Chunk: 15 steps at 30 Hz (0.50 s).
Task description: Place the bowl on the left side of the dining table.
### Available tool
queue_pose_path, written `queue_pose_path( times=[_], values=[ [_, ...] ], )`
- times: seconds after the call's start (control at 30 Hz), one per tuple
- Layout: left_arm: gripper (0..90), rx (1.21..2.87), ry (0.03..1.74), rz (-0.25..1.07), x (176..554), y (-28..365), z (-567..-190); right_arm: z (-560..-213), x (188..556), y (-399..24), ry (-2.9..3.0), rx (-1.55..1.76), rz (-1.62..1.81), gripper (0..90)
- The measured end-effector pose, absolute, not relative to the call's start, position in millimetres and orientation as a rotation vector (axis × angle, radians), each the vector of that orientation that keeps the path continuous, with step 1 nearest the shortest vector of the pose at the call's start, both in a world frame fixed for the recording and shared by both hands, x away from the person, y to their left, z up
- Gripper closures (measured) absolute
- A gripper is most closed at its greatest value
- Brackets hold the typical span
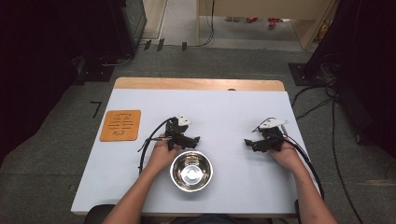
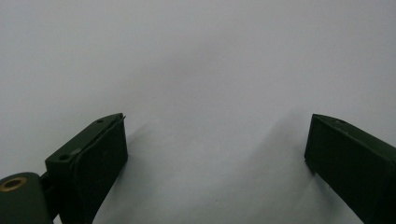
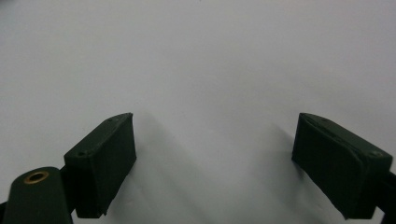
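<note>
A shiny steel bowl (image 1: 191,171) stands empty near the table's front edge, at the middle. My left gripper (image 1: 186,136) rests on the white tabletop (image 1: 219,116) just behind the bowl's left side, held by the person's left hand. In the left gripper view its jaws stand wide apart (image 2: 215,140) with bare white surface between them. My right gripper (image 1: 254,143) lies on the table to the right, well apart from the bowl. Its jaws also stand wide apart (image 3: 215,140) over bare table.
An orange square mat (image 1: 121,125) with white markings lies flat at the table's left side. A wooden strip (image 1: 201,84) runs along the far edge. Black cables (image 1: 149,144) trail from both grippers toward the front.
</note>
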<state>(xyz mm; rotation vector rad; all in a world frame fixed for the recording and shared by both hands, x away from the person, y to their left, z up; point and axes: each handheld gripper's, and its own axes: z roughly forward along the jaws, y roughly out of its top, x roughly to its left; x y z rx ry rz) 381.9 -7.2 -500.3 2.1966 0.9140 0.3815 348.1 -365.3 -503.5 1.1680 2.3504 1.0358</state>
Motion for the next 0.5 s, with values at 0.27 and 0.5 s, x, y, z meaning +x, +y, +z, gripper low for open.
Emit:
queue_pose_path(
  times=[0.27,0.5],
  values=[
    [5.7,2.197,0.913,0.384,381.8,-7.2,-500.2,-503.5,348.0,-365.2,2.35,1.168,1.036,13.0],
    [5.6,2.197,0.914,0.379,382.0,-7.1,-500.2,-503.5,348.0,-365.3,2.35,1.168,1.036,13.0]
  ],
)
